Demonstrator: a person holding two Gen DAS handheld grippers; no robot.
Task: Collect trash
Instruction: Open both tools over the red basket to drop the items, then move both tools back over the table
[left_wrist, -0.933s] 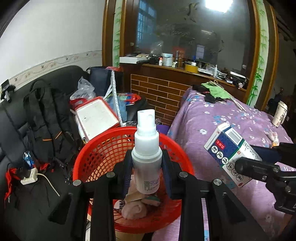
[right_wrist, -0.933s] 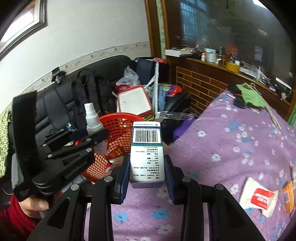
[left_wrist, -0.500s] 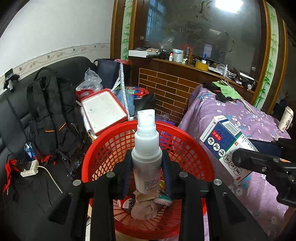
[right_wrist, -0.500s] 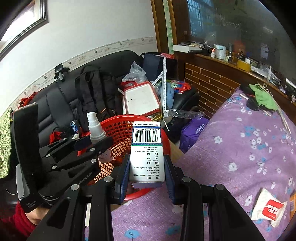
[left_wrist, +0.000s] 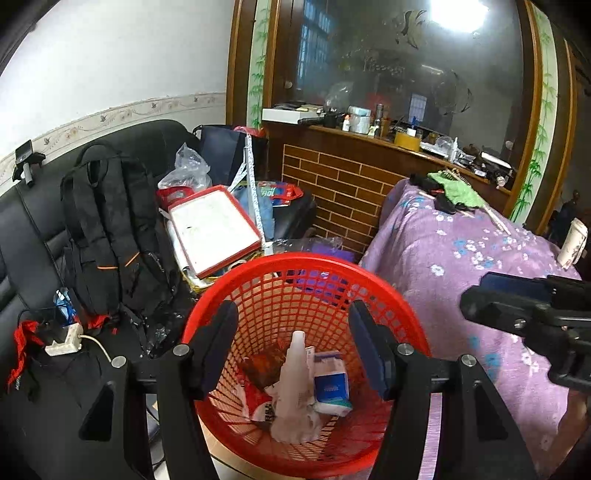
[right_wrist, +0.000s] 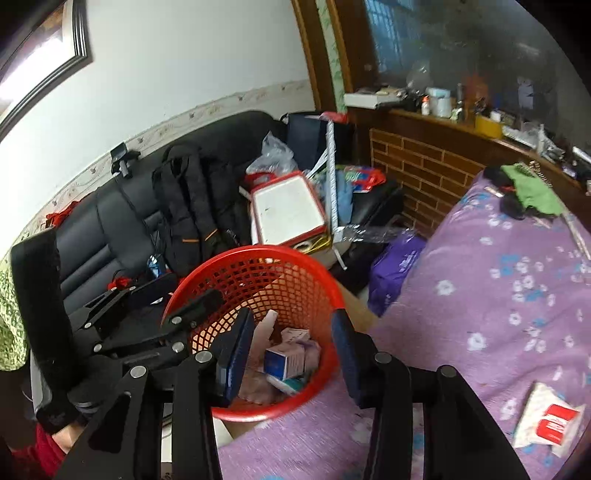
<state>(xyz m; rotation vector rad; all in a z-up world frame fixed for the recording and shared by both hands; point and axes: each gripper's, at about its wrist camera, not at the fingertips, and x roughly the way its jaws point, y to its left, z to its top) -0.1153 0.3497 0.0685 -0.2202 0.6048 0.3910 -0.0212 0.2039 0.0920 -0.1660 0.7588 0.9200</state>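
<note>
A red mesh basket (left_wrist: 258, 280) stands beside the purple bed. Inside lie a white spray bottle (left_wrist: 295, 373), a blue and white carton (left_wrist: 330, 384) and crumpled wrappers. My left gripper (left_wrist: 293, 343) is open and empty right above the basket. My right gripper (right_wrist: 291, 343) is open and empty over the basket (right_wrist: 221, 266), where the carton (right_wrist: 284, 363) and the bottle (right_wrist: 267, 325) show. The right gripper also shows at the right of the left wrist view (left_wrist: 524, 314). The left gripper shows at the left of the right wrist view (right_wrist: 155, 317).
A purple flowered bedspread (right_wrist: 498, 295) carries a tissue pack (right_wrist: 546, 421), a paper cup (left_wrist: 572, 240) and green cloth (right_wrist: 532, 188). A black sofa (left_wrist: 33, 229) holds a backpack (left_wrist: 107, 229), a red-rimmed tray (left_wrist: 212, 229) and bags. A brick-faced counter (left_wrist: 343, 188) stands behind.
My left gripper opened and the spray bottle dropped into the basket. My right gripper opened and the carton dropped in too. Both grippers moved closer over the basket.
</note>
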